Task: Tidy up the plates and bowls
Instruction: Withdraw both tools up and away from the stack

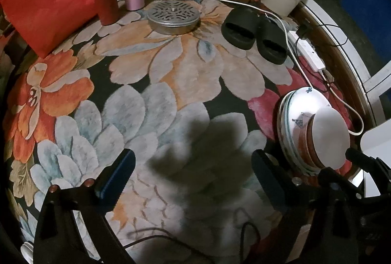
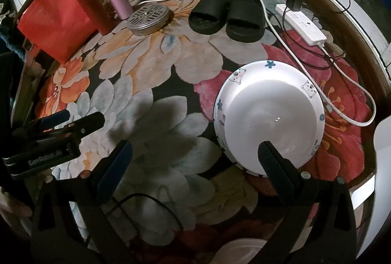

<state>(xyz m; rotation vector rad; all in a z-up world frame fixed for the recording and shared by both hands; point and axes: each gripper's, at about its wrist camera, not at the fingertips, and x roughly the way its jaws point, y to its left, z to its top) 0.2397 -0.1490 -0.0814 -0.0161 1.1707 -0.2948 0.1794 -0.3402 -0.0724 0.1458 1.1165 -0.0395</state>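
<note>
Stack of plates and bowls [image 2: 268, 114] sits on the floral rug [image 1: 156, 83], toward its right edge, near the white power strip [image 2: 301, 24] and cable.

Left gripper [image 1: 193, 178]: jaws spread wide, nothing between them, only bare rug; the stack lies just beyond its right finger [image 1: 266, 178].

Right gripper [image 2: 195, 166]: jaws wide apart, empty. Its right finger [image 2: 276, 163] overlaps the stack's near rim; contact cannot be told. Top piece white, bear and flower prints.

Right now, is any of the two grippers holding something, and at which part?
Nothing is held. The left gripper is open over bare carpet. The right gripper is open too, one finger overlapping the stacked dishes, not clamping them.
</note>
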